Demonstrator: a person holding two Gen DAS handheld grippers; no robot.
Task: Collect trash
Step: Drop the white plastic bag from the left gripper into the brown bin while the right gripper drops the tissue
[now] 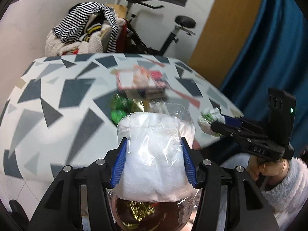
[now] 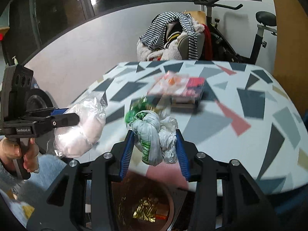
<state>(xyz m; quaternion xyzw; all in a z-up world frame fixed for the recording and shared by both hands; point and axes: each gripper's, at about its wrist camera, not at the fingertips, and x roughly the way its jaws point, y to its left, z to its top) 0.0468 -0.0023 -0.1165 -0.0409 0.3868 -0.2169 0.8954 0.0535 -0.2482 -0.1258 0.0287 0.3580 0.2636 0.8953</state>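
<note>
Left gripper [image 1: 154, 160]: both blue pads [image 1: 120, 163] clamp a white wad wrapped in clear plastic [image 1: 154, 150], held off the near edge of the table [image 1: 48, 104].

Right gripper [image 2: 154, 154]: fingers pressed against a knotted white plastic bag with green print [image 2: 152, 136], also held just past the near edge.

Below both grippers stands a brown bin [image 2: 169, 198]; gold foil scrap [image 2: 144, 211] lies inside it.

Tabletop carries a grey, white and pink geometric pattern. Near its middle lie green crumpled wrappers [image 2: 134, 109], blurred, and behind them a stack of flat packages [image 2: 179, 90] in red and white.

Beyond the far edge: a chair heaped with striped clothing [image 2: 169, 32] and an exercise bike [image 2: 240, 28].
</note>
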